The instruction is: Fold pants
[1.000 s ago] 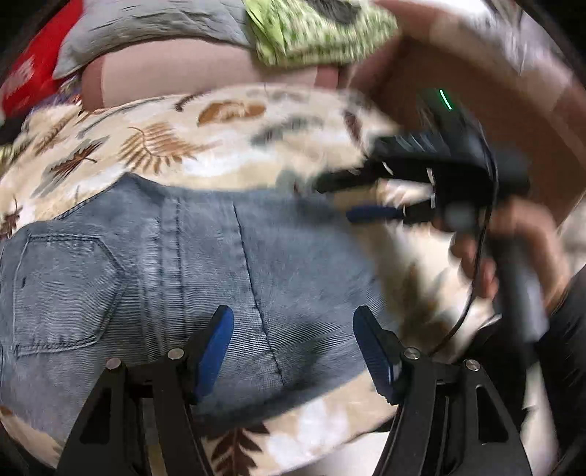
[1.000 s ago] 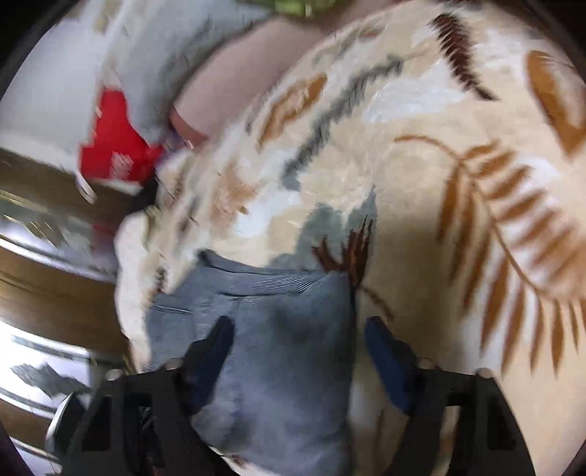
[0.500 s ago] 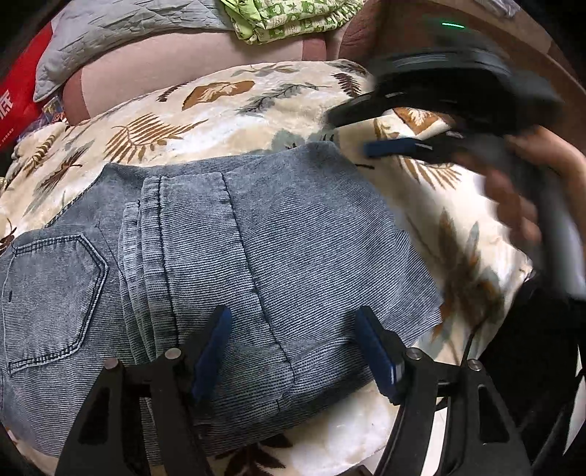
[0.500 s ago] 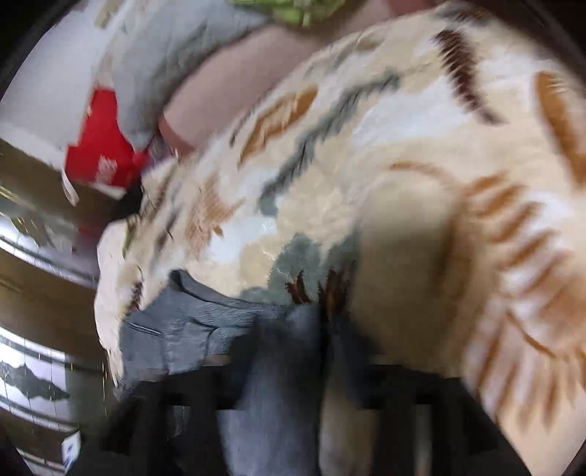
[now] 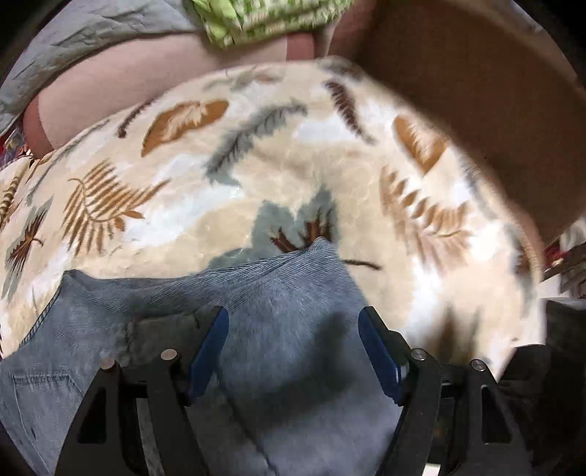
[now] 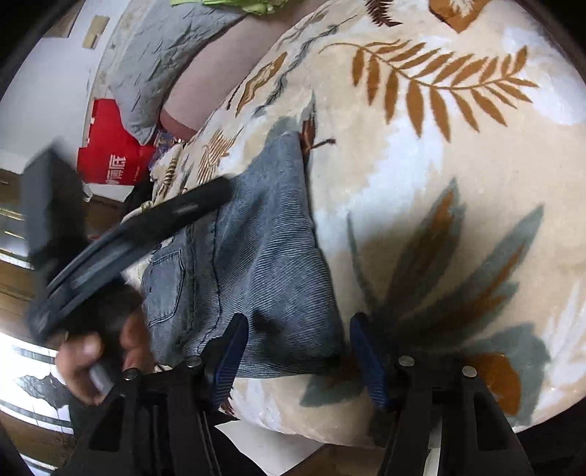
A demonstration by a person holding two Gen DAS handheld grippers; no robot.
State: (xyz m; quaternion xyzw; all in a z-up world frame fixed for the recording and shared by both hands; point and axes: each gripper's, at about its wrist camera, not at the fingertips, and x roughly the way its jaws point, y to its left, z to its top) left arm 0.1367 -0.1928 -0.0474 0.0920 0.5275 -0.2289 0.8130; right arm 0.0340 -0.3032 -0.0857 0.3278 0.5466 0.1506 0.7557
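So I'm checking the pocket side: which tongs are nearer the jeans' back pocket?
Left. The left tongs hover beside the back pocket; the right tongs sit off the opposite edge.

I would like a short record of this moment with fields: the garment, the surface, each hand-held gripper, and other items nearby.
garment: denim pants, folded into a compact stack, back pocket visible
surface: leaf-print blanket
left hand-held gripper: open, over the pants, holding nothing
right hand-held gripper: open, at the stack's near edge
nearby: green patterned cloth, grey quilt, red bag
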